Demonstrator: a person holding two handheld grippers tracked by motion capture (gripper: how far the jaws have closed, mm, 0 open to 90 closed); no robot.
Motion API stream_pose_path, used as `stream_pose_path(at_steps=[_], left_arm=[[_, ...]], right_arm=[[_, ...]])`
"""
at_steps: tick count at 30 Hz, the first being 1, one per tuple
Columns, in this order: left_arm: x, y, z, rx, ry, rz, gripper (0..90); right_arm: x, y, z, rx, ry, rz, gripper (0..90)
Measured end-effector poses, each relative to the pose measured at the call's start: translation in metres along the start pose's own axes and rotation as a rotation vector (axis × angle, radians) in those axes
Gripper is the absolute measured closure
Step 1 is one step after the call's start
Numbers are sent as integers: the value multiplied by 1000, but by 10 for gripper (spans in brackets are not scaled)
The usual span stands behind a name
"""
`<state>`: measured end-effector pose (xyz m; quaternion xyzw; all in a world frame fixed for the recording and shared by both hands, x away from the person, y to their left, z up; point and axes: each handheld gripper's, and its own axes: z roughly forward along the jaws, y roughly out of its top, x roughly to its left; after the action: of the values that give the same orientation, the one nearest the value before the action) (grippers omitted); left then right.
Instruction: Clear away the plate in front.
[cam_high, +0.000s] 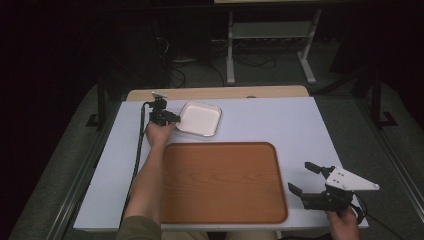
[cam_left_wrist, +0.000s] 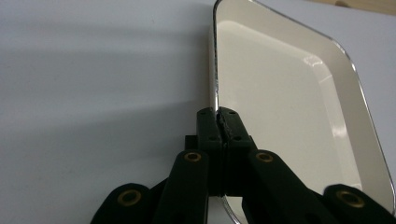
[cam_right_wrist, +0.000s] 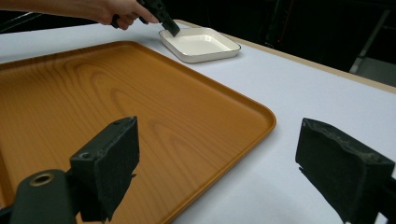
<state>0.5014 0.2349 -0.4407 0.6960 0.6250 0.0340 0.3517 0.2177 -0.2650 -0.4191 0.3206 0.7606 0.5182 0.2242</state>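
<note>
Jaws of the left gripper (cam_high: 172, 118) were clamped tight on the left rim of a white dish (cam_high: 200, 119), which sat on the pale table (cam_high: 280, 120) at its far left, just beyond the far edge of a wooden tray (cam_high: 225, 182). In the left gripper view the 2 black jaws met on the thin rim of the dish (cam_left_wrist: 289, 116), 1 inside it and 1 outside, with no gap between them. The dish was a shallow rounded rectangle, lying flat; its long axis ran roughly left to right across the table, slightly skewed, with the gripped short side toward the left gripper. The person's left hand (cam_high: 159, 132) held that gripper, the forearm reaching up along the tray's left edge.

At the near right corner of the table, the right gripper (cam_high: 303, 180) was held in the right hand (cam_high: 345, 222), just right of the tray, its jaws spread wide and holding nothing. The right gripper view looked across the tray (cam_right_wrist: 116, 112) toward the dish (cam_right_wrist: 201, 44), where the left gripper (cam_right_wrist: 170, 29) touched its rim.
</note>
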Motion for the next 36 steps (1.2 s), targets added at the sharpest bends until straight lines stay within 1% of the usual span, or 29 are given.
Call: stream_pose_path(at_steps=[3, 5, 8, 17, 22, 26, 27, 31, 36], left_arm=[[3, -2, -7, -29, -31, -27, 890], [5, -3, -11, -47, -52, -55, 890], [6, -3, -20, -69, -67, -62, 890], [5, -2, -45, -120, -95, -66, 889], [2, -4, -51, -102, -87, -27, 890], [3, -7, -54, -109, -101, -32, 890], [3, -8, -55, -108, -104, -26, 890], [3, -11, -58, -111, -120, -28, 889], [0, -11, -66, -122, -127, -19, 889]], right_arm=[[0, 0, 0, -1, 0, -1, 125], [0, 0, 0, -1, -1, -1, 125], [0, 0, -1, -3, -1, 0, 125], [1, 0, -2, -7, 1, -1, 125], [1, 1, -2, -13, 0, -3, 125], [1, 1, -3, -15, 0, 1, 125], [1, 1, -3, -16, -1, 2, 125], [0, 0, -3, -15, -2, 3, 125], [1, 0, -3, -17, -2, 3, 125]])
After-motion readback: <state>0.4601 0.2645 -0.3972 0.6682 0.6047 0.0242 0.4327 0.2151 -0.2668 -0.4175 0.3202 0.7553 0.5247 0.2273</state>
